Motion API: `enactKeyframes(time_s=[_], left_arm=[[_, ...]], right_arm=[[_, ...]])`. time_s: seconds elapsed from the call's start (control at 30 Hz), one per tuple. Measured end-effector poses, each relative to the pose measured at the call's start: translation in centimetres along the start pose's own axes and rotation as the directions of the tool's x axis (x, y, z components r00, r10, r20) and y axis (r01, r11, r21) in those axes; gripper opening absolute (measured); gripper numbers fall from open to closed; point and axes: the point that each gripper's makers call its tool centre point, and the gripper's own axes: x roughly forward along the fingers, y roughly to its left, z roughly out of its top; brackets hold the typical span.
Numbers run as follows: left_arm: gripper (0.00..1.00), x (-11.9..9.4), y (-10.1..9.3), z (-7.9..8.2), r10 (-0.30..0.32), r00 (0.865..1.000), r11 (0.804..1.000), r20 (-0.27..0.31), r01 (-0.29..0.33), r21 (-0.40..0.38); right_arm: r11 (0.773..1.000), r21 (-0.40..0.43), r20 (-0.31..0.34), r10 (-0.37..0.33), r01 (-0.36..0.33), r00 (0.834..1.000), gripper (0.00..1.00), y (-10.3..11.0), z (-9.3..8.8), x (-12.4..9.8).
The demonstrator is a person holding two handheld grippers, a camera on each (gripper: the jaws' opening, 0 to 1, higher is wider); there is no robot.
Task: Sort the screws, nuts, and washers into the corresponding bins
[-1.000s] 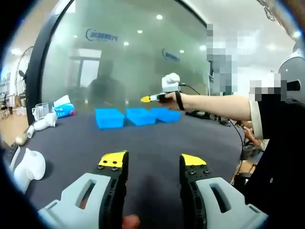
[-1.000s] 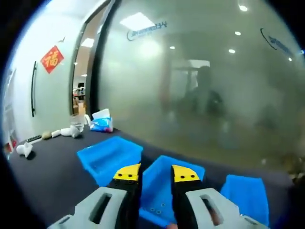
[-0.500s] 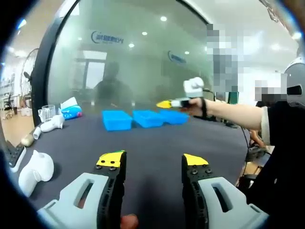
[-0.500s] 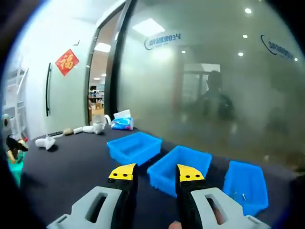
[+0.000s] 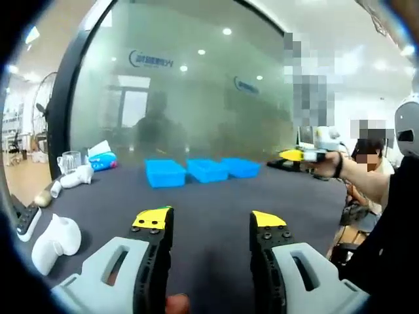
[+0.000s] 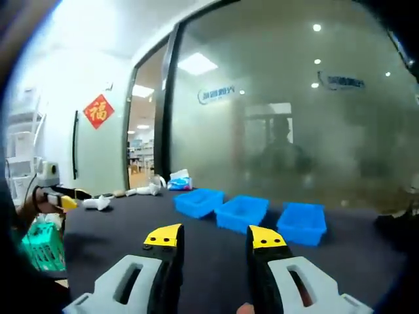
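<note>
1. The left gripper [image 5: 209, 221] is hovering above the dark table [image 5: 209, 193], its yellow-tipped jaws standing apart with nothing between them.
2. The right gripper [image 6: 214, 237] is likewise hanging over the table [image 6: 216, 252], jaws parted and gripping nothing.
3. In the left gripper view, the right gripper [image 5: 298, 155] is showing at the right edge, held in the person's hand [image 5: 325, 163] well off to the side of the bins.
4. In the right gripper view, the left gripper [image 6: 62, 199] is showing at the far left, held in a hand [image 6: 36, 204] beside a green basket [image 6: 40, 243].
5. 3 blue bins are sitting in a row near the far side of the table, in front of the frosted glass wall [image 5: 196, 91]: in the left gripper view they are appearing as the left bin [image 5: 164, 173], the middle bin [image 5: 207, 169] and the right bin [image 5: 240, 167].
6. In the right gripper view the same row is reading as [image 6: 198, 201], [image 6: 242, 212] and [image 6: 301, 222]; their contents are too small to make out.
7. No screws, nuts or washers can be made out on the table.
8. At the table's left end, a white device [image 5: 55, 235], a tissue pack [image 5: 101, 157] and a clear cup [image 5: 69, 160] are lying well apart from the bins.
</note>
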Motion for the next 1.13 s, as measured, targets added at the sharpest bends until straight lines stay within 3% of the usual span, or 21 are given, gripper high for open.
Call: enactKeyframes(time_s=[0.2,0.47,0.7,1.13], left_arm=[[0.45,-0.7,0.0,0.3,0.002,1.0,1.0,-0.006,-0.002,0.028],[0.46,-1.4,0.5,0.3,0.028,1.0,0.998,-0.01,-0.028,0.047],[0.46,-1.8,1.0,1.1,0.05,0.999,0.997,0.006,-0.05,0.054],[0.46,-1.7,0.9,1.1,0.051,0.999,0.997,0.004,-0.051,0.058]], right_arm=[[0.998,0.008,0.039,-0.062,0.061,0.997,0.35,-1.4,0.2,-4.8],[0.992,0.014,0.045,-0.122,0.122,0.991,0.35,-2.6,-0.6,-8.2],[0.99,0.032,0.055,-0.142,0.141,0.988,0.35,-2.8,-1.1,-9.4],[0.992,0.014,0.057,-0.123,0.123,0.991,0.35,-1.9,-1.1,-9.4]])
